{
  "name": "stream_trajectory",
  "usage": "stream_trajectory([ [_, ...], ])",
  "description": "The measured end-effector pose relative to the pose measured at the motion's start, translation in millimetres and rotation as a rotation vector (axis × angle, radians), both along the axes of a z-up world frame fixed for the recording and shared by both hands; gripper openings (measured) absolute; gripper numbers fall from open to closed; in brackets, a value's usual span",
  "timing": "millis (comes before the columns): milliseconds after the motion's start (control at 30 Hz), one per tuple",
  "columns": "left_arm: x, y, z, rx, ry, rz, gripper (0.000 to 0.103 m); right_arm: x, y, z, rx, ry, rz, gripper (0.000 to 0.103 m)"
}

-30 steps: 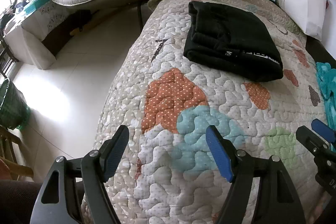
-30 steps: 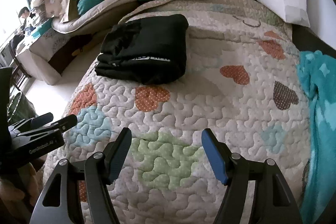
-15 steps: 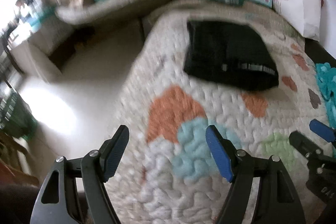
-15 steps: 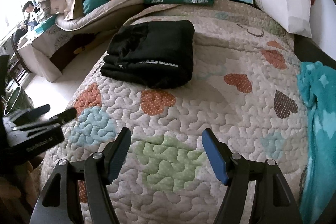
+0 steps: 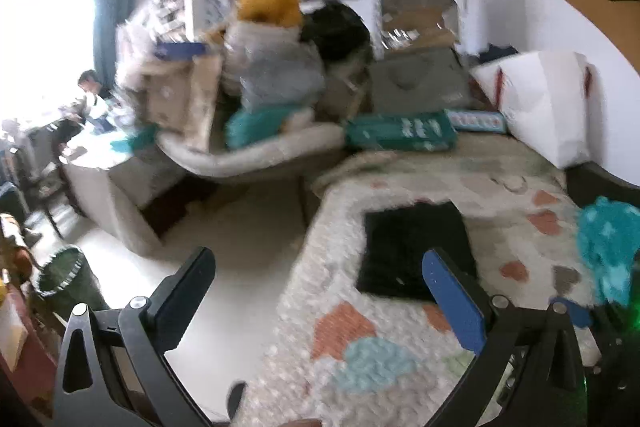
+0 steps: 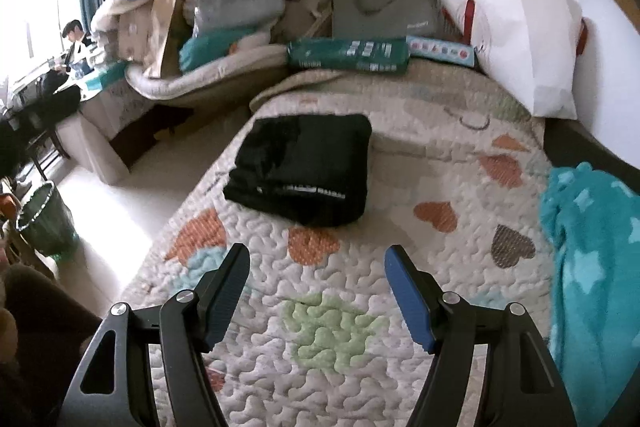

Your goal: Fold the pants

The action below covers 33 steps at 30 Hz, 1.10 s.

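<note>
black pants lie folded into a compact rectangle on the quilted heart-patterned bedspread, near its left edge. left gripper and right gripper both gape, holding nothing, well short of the bundle. we judge folding done; best to withdraw without snagging. white lettering on the fold is illegible.
</note>
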<state>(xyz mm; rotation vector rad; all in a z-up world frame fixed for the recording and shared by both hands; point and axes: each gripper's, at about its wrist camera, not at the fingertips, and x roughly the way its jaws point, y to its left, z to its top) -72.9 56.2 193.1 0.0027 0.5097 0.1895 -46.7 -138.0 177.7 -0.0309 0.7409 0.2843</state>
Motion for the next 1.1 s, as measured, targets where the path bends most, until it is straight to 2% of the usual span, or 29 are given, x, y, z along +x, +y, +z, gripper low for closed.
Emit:
stream_trajectory([
  [133, 11.2, -2.3, -19.3, -0.021, 0.113, -0.025, 0.103, -4.4, -0.3, -9.0, -0.017, 0.029, 0.006, 0.079],
  [267, 14.9, -3.5, -38.6, -0.029, 0.174, -0.023, 0.103, -1.1, 0.1, -19.6, -0.012, 0.068, 0.008, 0.079],
  [633, 19.4, -1.3, -69.0, -0.035, 0.255, -0.016, 0.103, 1.1, 6.0, -31.1, -0.029, 0.092, 0.015, 0.079],
  [1100, 32.3, 13.7, -99.2, -0.112, 0.367, 0.012, 0.103, 5.4, 14.6, -41.6, -0.044, 0.121, 0.032, 0.08],
])
